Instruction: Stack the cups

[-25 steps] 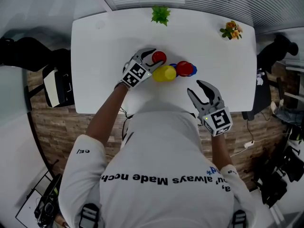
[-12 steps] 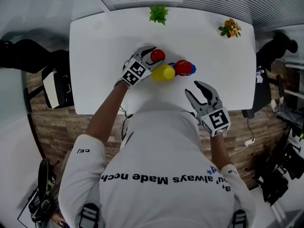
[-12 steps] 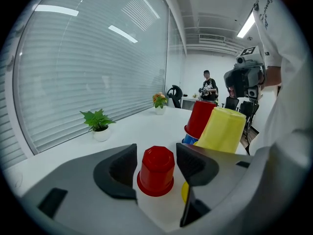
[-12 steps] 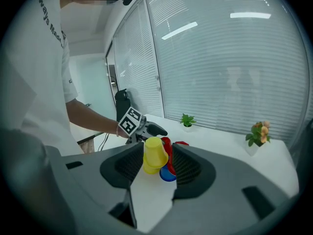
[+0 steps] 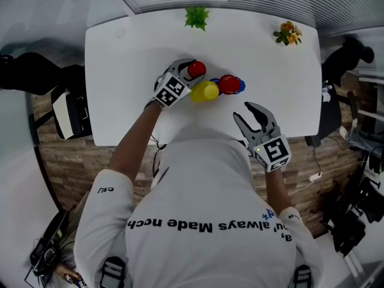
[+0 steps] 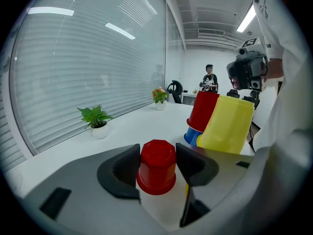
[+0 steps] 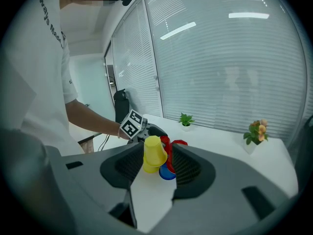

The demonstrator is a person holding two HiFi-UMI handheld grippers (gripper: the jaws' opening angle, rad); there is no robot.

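Now the left gripper [image 6: 157,158] stands around a small red cup [image 6: 157,166], which sits upside down on the white table [image 5: 120,71]. Its jaws have just been opening and are wide, with the cup between them and not squeezed. Just beside it, toward the right, a yellow cup [image 5: 206,91] leans upside down against a larger red cup [image 5: 228,84] that sits over a blue cup [image 5: 240,87]. The right gripper [image 5: 243,111] hovers near the table's front edge, well apart from the cups, jaws apart and holding nothing.
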